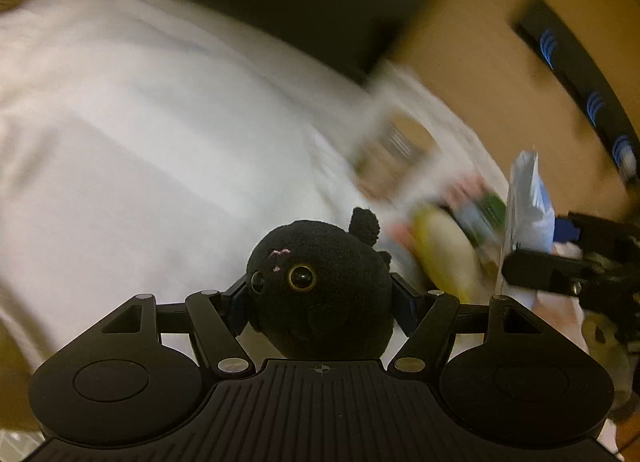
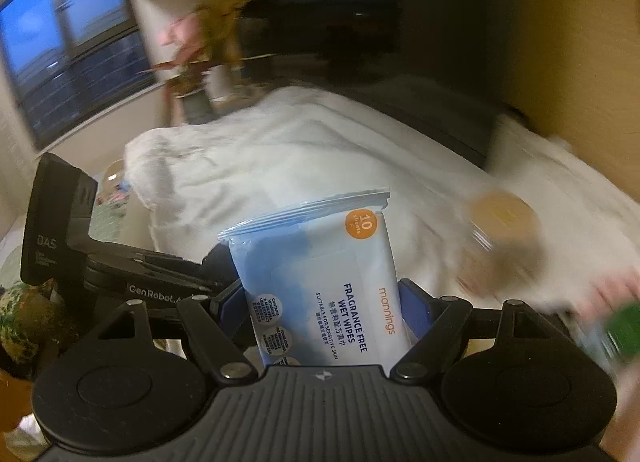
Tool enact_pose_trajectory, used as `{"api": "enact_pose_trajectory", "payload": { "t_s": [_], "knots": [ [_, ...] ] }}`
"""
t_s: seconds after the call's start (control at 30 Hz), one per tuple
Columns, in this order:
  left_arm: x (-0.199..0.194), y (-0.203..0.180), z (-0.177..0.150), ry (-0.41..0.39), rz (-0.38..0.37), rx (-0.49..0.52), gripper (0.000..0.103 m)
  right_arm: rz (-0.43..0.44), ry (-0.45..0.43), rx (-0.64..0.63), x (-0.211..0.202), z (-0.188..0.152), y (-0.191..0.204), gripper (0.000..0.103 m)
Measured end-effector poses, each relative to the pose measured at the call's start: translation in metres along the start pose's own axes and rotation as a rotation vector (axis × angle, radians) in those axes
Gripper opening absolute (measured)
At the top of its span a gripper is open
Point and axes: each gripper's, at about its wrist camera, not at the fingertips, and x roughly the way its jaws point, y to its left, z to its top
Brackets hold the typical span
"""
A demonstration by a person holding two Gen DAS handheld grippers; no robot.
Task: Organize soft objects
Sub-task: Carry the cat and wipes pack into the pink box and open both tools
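Note:
My left gripper is shut on a small black plush toy with a yellow-rimmed eye, held above a white bed cover. My right gripper is shut on a blue and white pack of wet wipes, held upright above the same white cover. The pack and the right gripper also show at the right of the left wrist view. The left gripper's body shows at the left of the right wrist view.
A blurred heap of packets and a yellow item lies on the cover to the right. A round tan-lidded item lies blurred on the cover. A window and a plant stand beyond the bed. A camouflage-patterned item is at the left.

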Motion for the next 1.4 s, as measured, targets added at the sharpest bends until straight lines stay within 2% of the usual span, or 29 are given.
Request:
{"api": "enact_pose_trajectory", "payload": {
  "t_s": [0.13, 0.2, 0.33, 0.5, 0.6, 0.7, 0.77, 0.8, 0.83, 0.9, 0.93, 0.97, 1.03, 1.1, 1.17, 1.23, 1.4],
  "knots": [
    [0.035, -0.055, -0.021, 0.155, -0.111, 0.099, 0.074, -0.161, 0.014, 0.129, -0.052, -0.05, -0.041, 0.078],
    [0.052, -0.091, -0.031, 0.229, -0.177, 0.159, 0.074, -0.268, 0.021, 0.185, -0.079, -0.076, -0.058, 0.078],
    [0.078, -0.162, -0.037, 0.315, -0.303, 0.257, 0.074, -0.449, 0.021, 0.282, -0.132, -0.128, -0.083, 0.078],
    [0.1, -0.256, -0.013, 0.286, -0.411, 0.386, 0.074, -0.559, -0.029, 0.395, -0.185, -0.173, -0.107, 0.078],
    [0.119, -0.312, 0.013, 0.23, -0.424, 0.465, 0.074, -0.594, -0.058, 0.443, -0.197, -0.191, -0.111, 0.078],
    [0.147, -0.348, 0.035, 0.204, -0.447, 0.448, 0.076, -0.611, -0.068, 0.489, -0.199, -0.2, -0.12, 0.078],
    [0.179, -0.354, 0.044, 0.234, -0.493, 0.423, 0.077, -0.616, -0.063, 0.511, -0.198, -0.204, -0.124, 0.078],
    [0.202, -0.357, 0.041, 0.248, -0.456, 0.434, 0.079, -0.619, -0.058, 0.516, -0.195, -0.204, -0.126, 0.078],
    [0.218, -0.361, 0.035, 0.247, -0.39, 0.471, 0.077, -0.622, -0.054, 0.518, -0.193, -0.204, -0.128, 0.078],
    [0.243, -0.361, 0.019, 0.203, -0.266, 0.572, 0.075, -0.631, -0.045, 0.52, -0.187, -0.2, -0.131, 0.078],
    [0.249, -0.356, 0.016, 0.178, -0.274, 0.58, 0.07, -0.637, -0.044, 0.518, -0.185, -0.198, -0.132, 0.078],
    [0.25, -0.348, 0.017, 0.15, -0.316, 0.543, 0.069, -0.643, -0.044, 0.516, -0.183, -0.194, -0.133, 0.078],
    [0.242, -0.331, 0.026, 0.093, -0.387, 0.437, 0.069, -0.654, -0.055, 0.515, -0.185, -0.189, -0.136, 0.078],
    [0.229, -0.323, 0.036, 0.054, -0.394, 0.387, 0.069, -0.661, -0.077, 0.517, -0.188, -0.177, -0.142, 0.078],
    [0.211, -0.316, 0.046, 0.027, -0.377, 0.381, 0.069, -0.664, -0.107, 0.522, -0.191, -0.16, -0.152, 0.078],
    [0.188, -0.301, 0.05, 0.006, -0.396, 0.397, 0.069, -0.66, -0.148, 0.535, -0.194, -0.138, -0.167, 0.078],
    [0.145, -0.271, 0.045, -0.017, -0.392, 0.425, 0.069, -0.644, -0.201, 0.589, -0.181, -0.081, -0.217, 0.078]
  ]
}}
